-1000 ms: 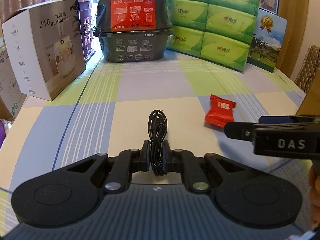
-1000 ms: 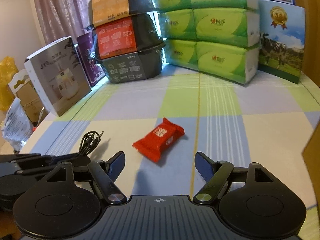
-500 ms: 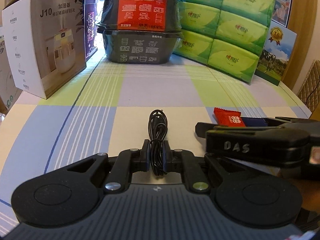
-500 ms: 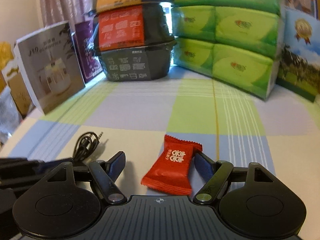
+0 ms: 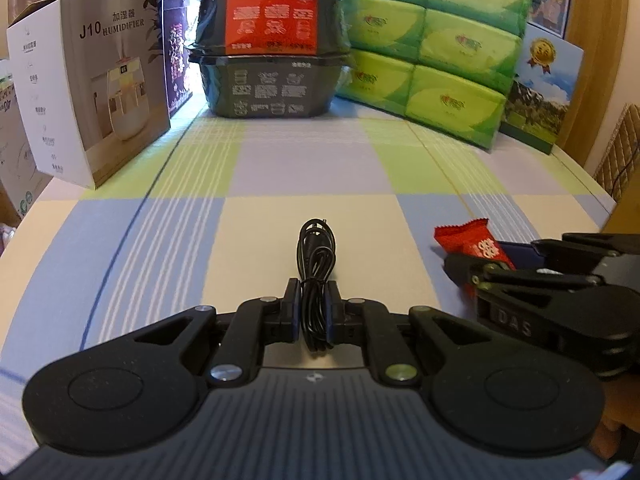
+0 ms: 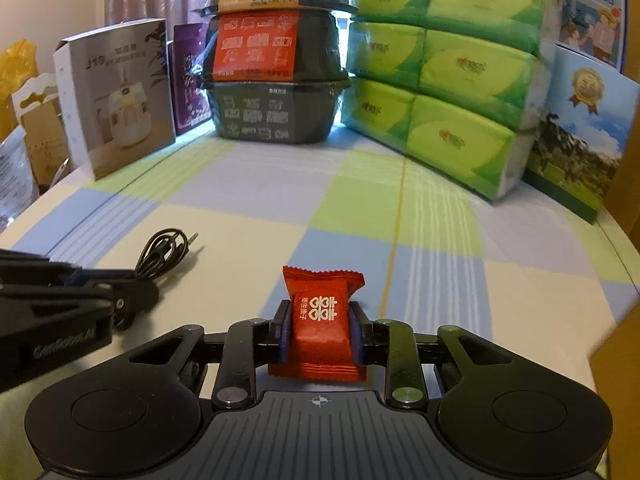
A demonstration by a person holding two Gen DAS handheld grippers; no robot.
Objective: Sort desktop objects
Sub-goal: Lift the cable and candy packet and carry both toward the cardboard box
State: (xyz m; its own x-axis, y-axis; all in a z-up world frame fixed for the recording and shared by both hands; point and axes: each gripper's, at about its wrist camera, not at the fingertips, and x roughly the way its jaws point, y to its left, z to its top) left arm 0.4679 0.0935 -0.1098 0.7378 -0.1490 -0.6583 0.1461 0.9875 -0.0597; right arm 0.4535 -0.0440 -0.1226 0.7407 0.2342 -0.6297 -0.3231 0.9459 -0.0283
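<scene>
A coiled black cable [image 5: 315, 256] lies on the checked tablecloth, and my left gripper [image 5: 313, 312] is shut on its near end. The same cable [image 6: 164, 250] shows at the left of the right wrist view, with the left gripper [image 6: 128, 292] beside it. A red candy packet [image 6: 320, 316] with white characters sits between the pads of my right gripper [image 6: 320, 330], which is shut on it. In the left wrist view the candy packet [image 5: 470, 240] pokes out of the right gripper [image 5: 496, 268] at the right.
A white humidifier box [image 5: 92, 80] stands at the back left. Stacked black food bowls [image 5: 272, 60] and green tissue packs [image 5: 436, 52] line the back. A milk carton box [image 6: 584, 132] stands at the far right. The table edge [image 6: 624, 240] curves on the right.
My right gripper moved down around the red candy packet and its fingers have shut on it. The left gripper has kept its hold on the cable.
</scene>
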